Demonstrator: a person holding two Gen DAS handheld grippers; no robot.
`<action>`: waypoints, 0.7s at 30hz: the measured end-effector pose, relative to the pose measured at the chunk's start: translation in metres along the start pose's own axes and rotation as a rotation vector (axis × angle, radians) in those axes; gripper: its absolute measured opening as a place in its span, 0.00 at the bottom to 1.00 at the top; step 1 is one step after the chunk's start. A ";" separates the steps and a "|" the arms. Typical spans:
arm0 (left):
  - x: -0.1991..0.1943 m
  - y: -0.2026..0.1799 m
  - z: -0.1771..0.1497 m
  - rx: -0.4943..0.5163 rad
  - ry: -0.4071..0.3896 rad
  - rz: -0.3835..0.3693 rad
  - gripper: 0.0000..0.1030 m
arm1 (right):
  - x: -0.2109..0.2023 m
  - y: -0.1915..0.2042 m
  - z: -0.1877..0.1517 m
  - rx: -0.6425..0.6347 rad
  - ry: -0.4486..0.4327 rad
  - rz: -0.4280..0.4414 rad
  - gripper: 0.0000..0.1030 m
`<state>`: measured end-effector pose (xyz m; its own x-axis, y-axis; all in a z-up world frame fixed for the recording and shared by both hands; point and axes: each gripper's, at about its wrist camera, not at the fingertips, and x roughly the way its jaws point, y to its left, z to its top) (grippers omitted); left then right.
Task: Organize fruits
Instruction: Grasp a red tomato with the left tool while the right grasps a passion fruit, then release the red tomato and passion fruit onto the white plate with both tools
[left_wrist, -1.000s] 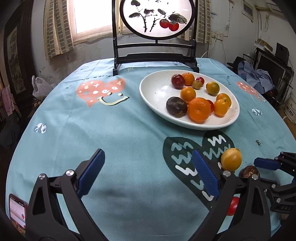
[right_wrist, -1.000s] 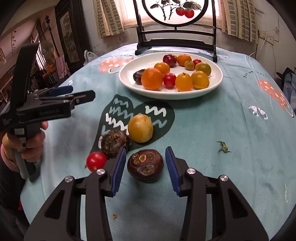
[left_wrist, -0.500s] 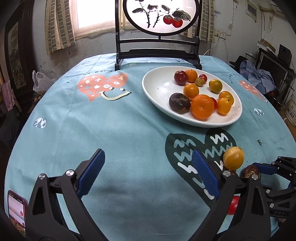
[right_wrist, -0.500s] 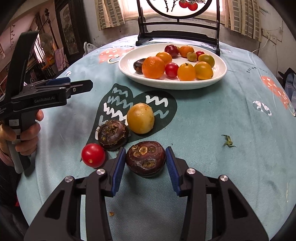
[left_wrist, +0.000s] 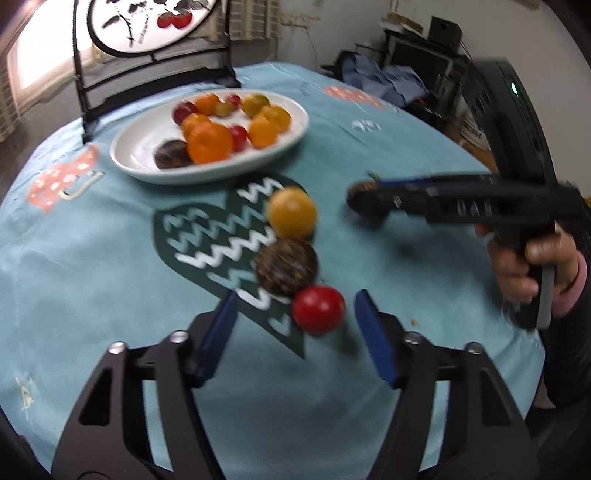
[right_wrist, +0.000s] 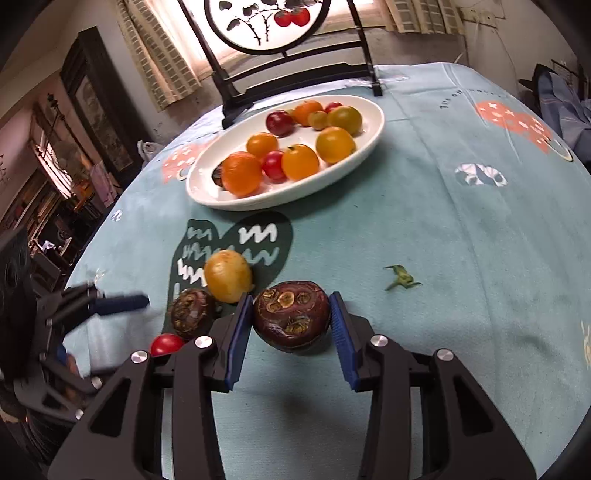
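The right gripper (right_wrist: 291, 325) pinches the dark brown fruit (right_wrist: 291, 318) between its jaws, near the white plate (right_wrist: 373, 138). The left gripper (left_wrist: 295, 332) has jaws spread, just short of the red tomato (left_wrist: 317, 309).

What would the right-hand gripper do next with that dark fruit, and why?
Probably carry it to the plate. The right gripper has both pads against the dark fruit, which looks raised, with a shadow on the cloth below. The plate holds the other fruit, with bare space on its left.
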<state>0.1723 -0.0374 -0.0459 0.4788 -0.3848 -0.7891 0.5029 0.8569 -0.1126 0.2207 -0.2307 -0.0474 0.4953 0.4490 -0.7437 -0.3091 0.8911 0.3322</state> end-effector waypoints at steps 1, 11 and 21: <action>0.003 -0.002 -0.002 0.001 0.013 -0.003 0.52 | 0.000 0.000 0.000 -0.003 0.001 -0.001 0.41; 0.011 -0.005 0.000 -0.031 0.024 -0.042 0.38 | 0.001 0.002 0.000 -0.023 0.002 -0.016 0.41; 0.013 -0.007 0.002 -0.023 0.019 -0.030 0.31 | 0.001 0.002 0.000 -0.022 -0.004 -0.011 0.41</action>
<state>0.1768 -0.0490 -0.0540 0.4500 -0.4042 -0.7963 0.5000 0.8529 -0.1503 0.2206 -0.2282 -0.0480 0.5020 0.4395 -0.7449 -0.3213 0.8944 0.3112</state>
